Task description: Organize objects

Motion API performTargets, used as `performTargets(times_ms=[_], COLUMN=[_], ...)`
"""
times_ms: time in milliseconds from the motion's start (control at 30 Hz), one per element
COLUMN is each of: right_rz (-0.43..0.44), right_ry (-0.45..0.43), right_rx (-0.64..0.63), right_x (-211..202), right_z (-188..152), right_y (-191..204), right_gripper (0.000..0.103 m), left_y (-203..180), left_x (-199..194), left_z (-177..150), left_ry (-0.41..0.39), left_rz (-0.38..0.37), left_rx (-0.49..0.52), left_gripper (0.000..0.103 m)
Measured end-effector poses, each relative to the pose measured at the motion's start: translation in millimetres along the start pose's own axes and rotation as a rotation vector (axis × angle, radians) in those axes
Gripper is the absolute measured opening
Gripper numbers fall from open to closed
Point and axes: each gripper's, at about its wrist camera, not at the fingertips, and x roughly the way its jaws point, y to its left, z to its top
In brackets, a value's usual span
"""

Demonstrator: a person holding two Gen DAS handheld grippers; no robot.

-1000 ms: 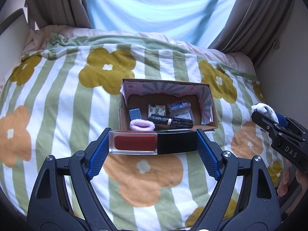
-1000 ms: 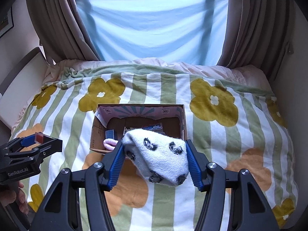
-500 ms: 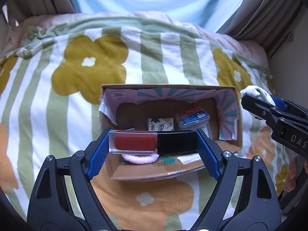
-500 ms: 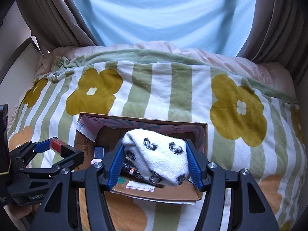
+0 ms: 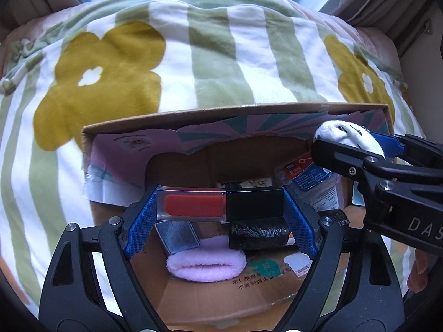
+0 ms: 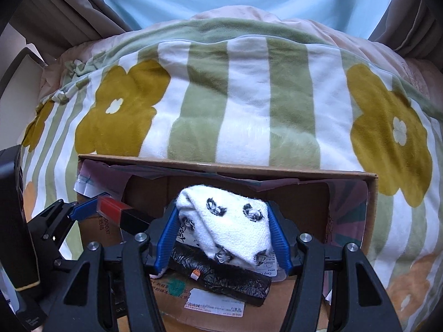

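Left wrist view: the left gripper [image 5: 220, 206] is clamped end to end on a lip gloss [image 5: 220, 204], a squared tube with a clear red half and a glossy black cap, held level between the ribbed blue pads [image 5: 139, 222]. It hangs over the open cardboard box [image 5: 193, 112], which sits on a plush blanket [image 5: 221, 55] with green stripes and mustard flowers. Under the tube, on the box floor, lie a small blue-grey block [image 5: 178, 236], a soft lilac puff [image 5: 206, 265] and a crinkly black wrapped roll [image 5: 257, 233]; a clear plastic packet with a blue and red label [image 5: 310, 177] leans in the far right corner. Torn purple patterned paper lines the far wall. The right gripper [image 5: 349, 141] reaches in from the right over that corner, a white sock [image 5: 346, 137] pinched in its tip.

Right wrist view: the right gripper [image 6: 224, 229] squeezes the sock [image 6: 224, 221], a bunched knitted white bundle with black swirls, bulging above the blue pads [image 6: 278, 238]. It is over the box [image 6: 221, 167], above the black roll [image 6: 221, 272] and a white printed label on the near flap. At the left the left gripper [image 6: 110, 210] holds the lip gloss [image 6: 121, 211] over the box's left side. The blanket [image 6: 249, 91] spreads beyond, with beige curtains [image 6: 69, 5] and pale blue cloth behind.
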Motion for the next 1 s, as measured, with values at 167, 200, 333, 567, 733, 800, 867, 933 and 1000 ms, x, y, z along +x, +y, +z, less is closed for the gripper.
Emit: performTargets(times_ms=[167, 200, 333, 567, 733, 800, 867, 933, 1000], right_rz=[0.047, 0.054, 0.100, 0.088, 0.073, 0.074, 0.069, 0.065, 0.065], right_ry=[0.020, 0.020, 0.025, 0.012, 0.010, 0.004, -0.002, -0.011, -0.020], right_rx=[0.014, 0.021, 0.057, 0.081, 0.076, 0.076, 0.073, 0.068, 0.059], right_x=[7.9, 8.8, 11.4, 7.8, 3.9, 0.1, -4.9, -11.7, -19.9], right_z=[2.5, 3.8, 8.7, 6.8, 4.6, 3.6, 2.5, 1.7, 1.8], right_y=[-2.5, -2.5, -5.5, -12.8, -13.4, -13.1, -12.4, -11.3, -9.7], right_gripper=[0.056, 0.058, 0.073, 0.102, 0.102, 0.102, 0.102, 0.102, 0.102], left_y=[-4.4, -5.1, -6.7, -13.7, -17.8, -18.7, -19.8, -20.5, -21.5], left_x=[6.0, 5.8, 5.6, -6.1, -11.6, -14.8, -18.3, -24.6, -31.6], left_z=[-0.6, 0.0, 4.1, 4.8, 2.5, 1.8, 1.2, 0.4, -0.2], left_ry=[0.014, 0.014, 0.025, -0.005, -0.011, -0.017, -0.022, -0.035, -0.042], left_rz=[0.020, 0.026, 0.016, 0.001, -0.005, -0.005, -0.004, -0.002, -0.001], left_rx=[0.033, 0.039, 0.042, 0.070, 0.071, 0.065, 0.062, 0.061, 0.060], left_gripper=[0.083, 0.083, 0.103, 0.103, 0.103, 0.103, 0.103, 0.103, 0.103])
